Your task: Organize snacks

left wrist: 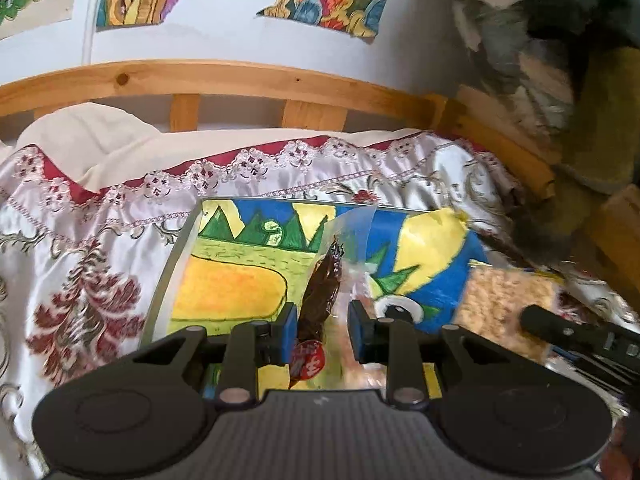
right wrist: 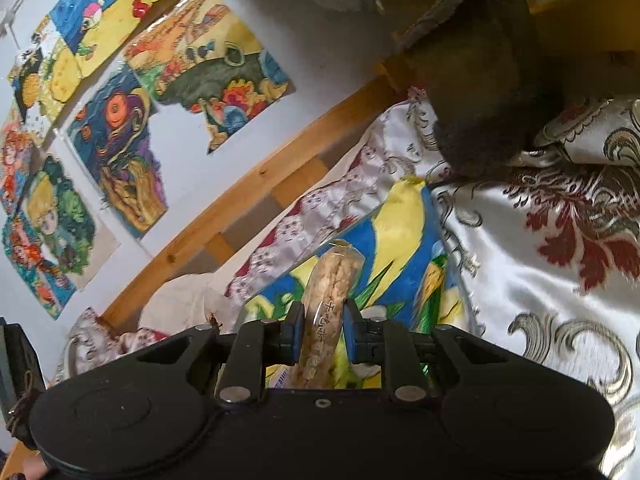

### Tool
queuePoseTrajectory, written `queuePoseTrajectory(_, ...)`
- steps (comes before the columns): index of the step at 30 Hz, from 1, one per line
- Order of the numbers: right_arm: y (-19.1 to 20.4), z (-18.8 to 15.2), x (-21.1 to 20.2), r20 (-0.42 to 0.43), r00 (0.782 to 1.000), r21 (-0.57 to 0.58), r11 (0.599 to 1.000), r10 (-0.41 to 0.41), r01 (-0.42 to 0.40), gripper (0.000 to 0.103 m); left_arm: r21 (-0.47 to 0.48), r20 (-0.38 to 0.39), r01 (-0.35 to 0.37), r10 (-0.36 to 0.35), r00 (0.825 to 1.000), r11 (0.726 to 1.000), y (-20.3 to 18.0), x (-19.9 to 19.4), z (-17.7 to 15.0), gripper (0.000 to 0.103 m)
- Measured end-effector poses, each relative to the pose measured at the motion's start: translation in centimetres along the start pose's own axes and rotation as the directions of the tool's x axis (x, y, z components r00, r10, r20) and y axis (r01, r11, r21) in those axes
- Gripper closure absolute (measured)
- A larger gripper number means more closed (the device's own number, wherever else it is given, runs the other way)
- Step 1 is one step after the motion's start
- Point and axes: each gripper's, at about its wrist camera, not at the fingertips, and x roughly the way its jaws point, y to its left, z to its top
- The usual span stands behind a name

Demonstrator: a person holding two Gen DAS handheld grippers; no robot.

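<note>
From my left wrist camera I see the left gripper [left wrist: 318,330] clenched on a clear-wrapped snack with a dark brown filling [left wrist: 322,276], its blue pads [left wrist: 289,330] pinching the packet; the packet hangs over the painted tray [left wrist: 240,268], which lies on the floral satin bedspread [left wrist: 92,240]; the right gripper [left wrist: 560,326] enters at the tray's right edge with a pale puffed-rice cake [left wrist: 506,300] beside it; the wooden bed rail [left wrist: 224,80] runs beyond the tray.

From my right wrist camera the right gripper [right wrist: 322,330] is grasping the rice cake packet [right wrist: 330,296] edge-on between its pads, above the tray [right wrist: 400,232]; coloured drawings [right wrist: 120,120] hang on the wall past the rail [right wrist: 240,196]; a brown plush shape [right wrist: 480,92] lies beyond the tray's far corner.
</note>
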Motion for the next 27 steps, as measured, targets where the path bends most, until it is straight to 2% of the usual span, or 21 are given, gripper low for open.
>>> queuePoseTrajectory(2, -0.5, 0.2, 1.0, -0.004, 1.0, 0.012, 1.0, -0.017, 0.017, 0.081, -0.002, -0.012, -0.013, 0.013, 1.0, 1.0, 0.0, 1.6, 0.2, 0.074)
queuePoseTrajectory(6, -1.3, -0.1, 2.6, -0.064, 0.996, 0.074, 0.995, -0.055, 0.059, 0.081, -0.003, -0.052, -0.039, 0.039, 0.998, 0.999, -0.4, 4.4, -0.3, 0.074)
queuePoseTrajectory(8, -1.3, -0.5, 3.1, -0.093, 0.993, 0.056, 0.995, -0.077, 0.083, 0.081, -0.011, -0.065, -0.049, 0.048, 0.997, 0.999, -0.5, 5.3, -1.0, 0.074)
queuePoseTrajectory(11, -0.9, -1.2, 3.7, -0.111, 0.986, 0.004, 0.992, -0.125, 0.126, 0.081, -0.03, -0.081, -0.07, 0.068, 0.994, 0.997, -0.5, 6.2, -1.5, 0.08)
queuePoseTrajectory(14, -0.8, -1.4, 3.8, -0.114, 0.984, -0.009, 0.99, -0.138, 0.138, 0.079, -0.042, -0.087, -0.058, 0.054, 0.995, 0.997, -0.6, 6.4, -2.0, 0.081)
queuePoseTrajectory(19, -0.9, -1.4, 3.9, -0.121, 0.978, -0.026, 0.985, -0.173, 0.171, 0.074, -0.009, -0.08, -0.075, 0.074, 0.994, 0.997, -1.0, 6.2, -2.1, 0.08)
queuePoseTrajectory(22, -0.5, -1.5, 3.8, -0.115, 0.975, -0.063, 0.981, -0.191, 0.184, 0.071, -0.023, -0.078, -0.091, 0.089, 0.993, 0.996, -0.9, 5.7, -2.0, 0.07)
queuePoseTrajectory(24, 0.0, -1.4, 3.7, -0.109, 0.974, -0.101, 0.977, -0.198, 0.188, 0.064, -0.023, -0.072, -0.106, 0.104, 0.992, 0.994, -0.8, 5.1, -1.9, 0.061)
queuePoseTrajectory(26, 0.8, -1.3, 3.3, -0.097, 0.974, -0.148, 0.971, -0.204, 0.189, 0.044, -0.032, -0.058, -0.121, 0.119, 0.991, 0.992, -0.8, 4.2, -1.9, 0.049)
queuePoseTrajectory(27, 1.3, -1.2, 3.0, -0.085, 0.975, -0.171, 0.967, -0.207, 0.19, 0.038, -0.042, -0.047, -0.125, 0.123, 0.991, 0.991, -0.8, 3.6, -1.9, 0.046)
